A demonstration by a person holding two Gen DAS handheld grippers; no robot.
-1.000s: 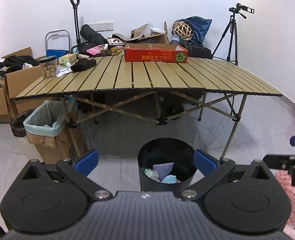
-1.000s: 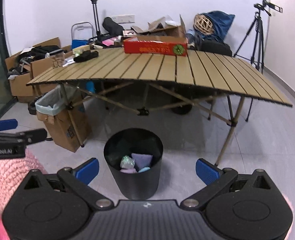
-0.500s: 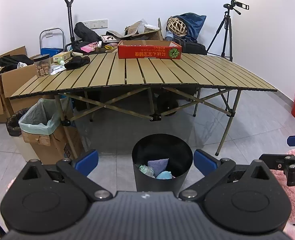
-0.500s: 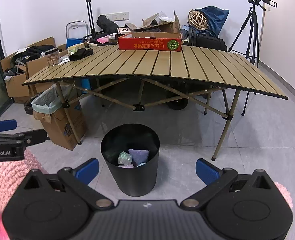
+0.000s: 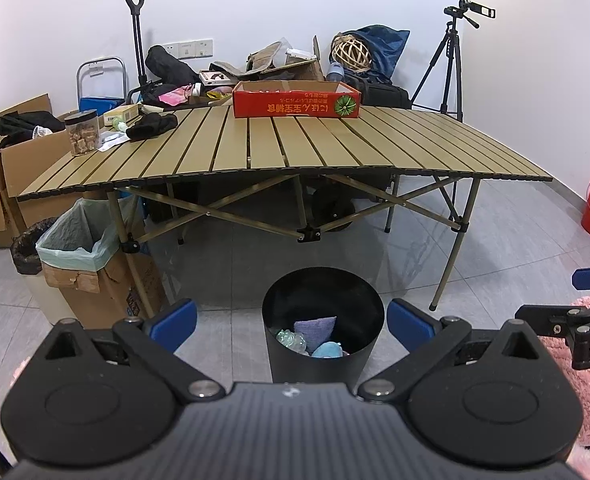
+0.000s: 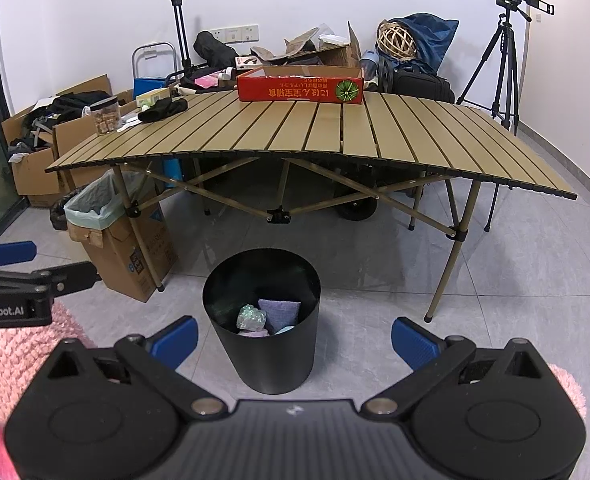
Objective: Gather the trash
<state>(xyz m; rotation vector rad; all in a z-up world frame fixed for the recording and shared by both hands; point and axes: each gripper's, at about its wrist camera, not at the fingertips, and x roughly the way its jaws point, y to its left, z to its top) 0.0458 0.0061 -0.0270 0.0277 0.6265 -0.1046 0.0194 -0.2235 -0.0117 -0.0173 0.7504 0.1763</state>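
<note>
Both tools are up and back from the black bin (image 5: 323, 320), the left gripper (image 5: 291, 318) and the right gripper (image 6: 293, 336) each spread wide with nothing between the blue pads. The bin stands on the grey floor just in front of the slatted table (image 6: 335, 132), and inside it sit a crumpled clear-green wad (image 6: 251, 317), a lilac pouch (image 5: 314, 326) and a pale blue piece (image 5: 327, 349). With at least 3 items in the bin and no loose trash on the visible floor, collection looks close to finished.
</note>
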